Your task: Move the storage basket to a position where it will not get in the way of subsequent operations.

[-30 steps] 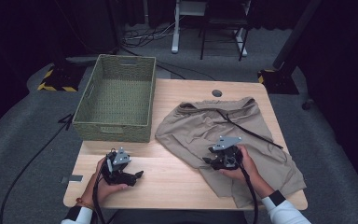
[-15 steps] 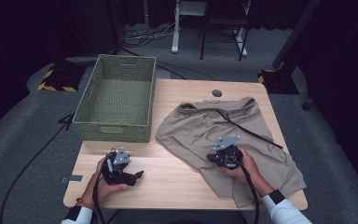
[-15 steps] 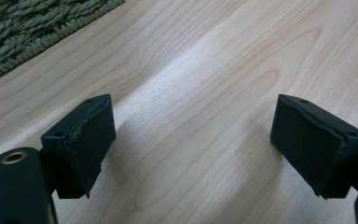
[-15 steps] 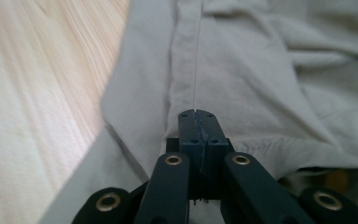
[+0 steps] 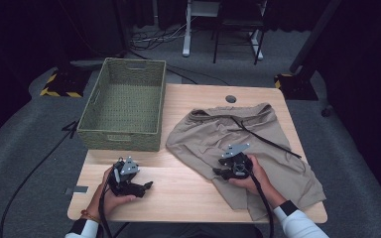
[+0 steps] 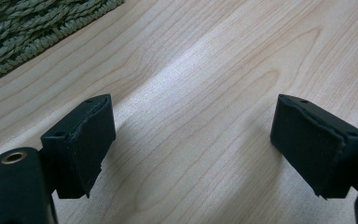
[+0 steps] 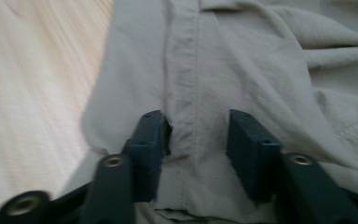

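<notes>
Beige shorts [image 5: 273,148] lie spread on the right half of the wooden table [image 5: 188,198], with a black drawstring [image 5: 258,134] across them. My right gripper [image 5: 222,172] rests low on their near-left part. In the right gripper view its jaws [image 7: 198,140] stand apart on either side of a stitched seam of the shorts [image 7: 261,60]. They have just been opening, and the cloth lies between them without being pinched. My left gripper [image 5: 146,187] is held at the table's near-left, open [image 6: 193,135] over bare wood.
A woven green basket [image 5: 124,139] stands empty at the table's far left, and its edge [image 6: 23,28] shows in the left gripper view. Bare wood lies between the two hands. A round cable hole [image 5: 231,99] sits near the far edge.
The right hand has sunk a little onto the shorts and shifted slightly toward the near left. The left hand has kept still.
</notes>
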`<state>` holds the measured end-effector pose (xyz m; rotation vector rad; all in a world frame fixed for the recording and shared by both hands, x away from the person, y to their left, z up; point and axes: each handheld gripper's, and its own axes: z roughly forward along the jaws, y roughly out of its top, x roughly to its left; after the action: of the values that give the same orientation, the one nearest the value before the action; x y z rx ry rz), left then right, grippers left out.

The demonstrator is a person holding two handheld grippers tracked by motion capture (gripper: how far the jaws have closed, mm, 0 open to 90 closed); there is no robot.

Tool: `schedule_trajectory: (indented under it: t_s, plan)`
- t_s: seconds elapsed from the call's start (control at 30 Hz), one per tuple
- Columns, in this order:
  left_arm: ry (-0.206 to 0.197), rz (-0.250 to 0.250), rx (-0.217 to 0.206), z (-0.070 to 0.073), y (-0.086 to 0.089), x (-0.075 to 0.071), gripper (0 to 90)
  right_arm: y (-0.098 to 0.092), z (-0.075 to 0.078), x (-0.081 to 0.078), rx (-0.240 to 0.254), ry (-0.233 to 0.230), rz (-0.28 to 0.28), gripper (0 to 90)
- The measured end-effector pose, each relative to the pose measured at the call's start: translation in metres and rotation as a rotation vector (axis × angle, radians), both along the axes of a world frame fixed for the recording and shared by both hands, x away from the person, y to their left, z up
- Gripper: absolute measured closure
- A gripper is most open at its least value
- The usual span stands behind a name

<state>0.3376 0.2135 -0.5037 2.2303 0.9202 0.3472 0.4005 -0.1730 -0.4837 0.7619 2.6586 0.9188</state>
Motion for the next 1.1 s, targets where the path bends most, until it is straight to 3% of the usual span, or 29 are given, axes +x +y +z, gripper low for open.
schedule_trajectory:
  t_s: [0.1, 0.17, 0.27, 0.4, 0.53, 0.63, 0.7, 0.77, 0.8, 0.83, 0.87, 0.9, 0.93, 0.97, 1.0, 1.07, 1.1]
  plan:
    - [0.002, 0.001, -0.003, 0.000, 0.000, 0.000, 14.2, -0.002, 0.001, 0.002, 0.007, 0.012, -0.010, 76.9]
    - [0.003, -0.001, -0.005, 0.000, 0.000, 0.000, 14.2, -0.004, 0.002, 0.002, 0.001, 0.013, -0.006, 84.3]
    - [0.003, -0.001, -0.005, 0.000, 0.000, 0.000, 14.2, -0.007, 0.011, 0.000, 0.019, 0.004, 0.008, 87.3]
    - [0.000, -0.001, 0.000, 0.000, 0.000, 0.000, 14.2, -0.006, 0.037, -0.014, 0.091, -0.023, 0.055, 88.1]
    - [0.000, 0.008, 0.003, 0.000, 0.000, 0.000, 14.2, 0.020, 0.055, -0.036, 0.130, -0.037, 0.139, 88.1]
    - [0.003, 0.017, 0.001, 0.000, 0.000, 0.001, 14.2, 0.053, 0.060, -0.058, 0.104, -0.060, 0.217, 87.8]
    - [0.009, 0.028, 0.006, 0.001, 0.000, 0.001, 14.5, 0.077, 0.061, -0.069, 0.115, -0.032, 0.255, 87.3]
    - [0.008, 0.052, 0.027, 0.005, 0.001, -0.003, 17.8, 0.105, 0.059, -0.079, 0.122, -0.008, 0.274, 84.6]
    - [-0.039, 0.063, 0.018, 0.010, 0.001, -0.007, 21.5, 0.120, 0.057, -0.085, 0.125, -0.010, 0.270, 82.9]
    - [-0.082, 0.052, -0.021, 0.016, 0.000, -0.013, 23.5, 0.133, 0.057, -0.091, 0.131, -0.007, 0.276, 76.7]
    - [-0.100, 0.033, -0.070, 0.023, -0.001, -0.017, 23.6, 0.144, 0.056, -0.097, 0.145, -0.006, 0.282, 65.1]
    - [-0.110, 0.018, -0.110, 0.030, -0.003, -0.019, 23.8, 0.153, 0.057, -0.103, 0.147, -0.016, 0.278, 59.3]
    - [-0.101, 0.003, -0.145, 0.034, -0.006, -0.020, 23.8, 0.157, 0.060, -0.107, 0.150, -0.021, 0.289, 58.8]
    - [-0.088, -0.019, -0.150, 0.037, -0.013, -0.020, 23.4, 0.156, 0.063, -0.110, 0.163, -0.028, 0.305, 55.0]
    - [-0.083, -0.031, -0.142, 0.038, -0.017, -0.020, 22.6, 0.151, 0.067, -0.112, 0.177, -0.049, 0.315, 52.2]
    - [-0.076, -0.059, -0.114, 0.038, -0.032, -0.022, 22.4, 0.137, 0.073, -0.111, 0.210, -0.036, 0.315, 47.1]
    - [-0.081, -0.078, -0.101, 0.038, -0.040, -0.022, 22.4, 0.126, 0.075, -0.110, 0.216, -0.051, 0.316, 44.8]
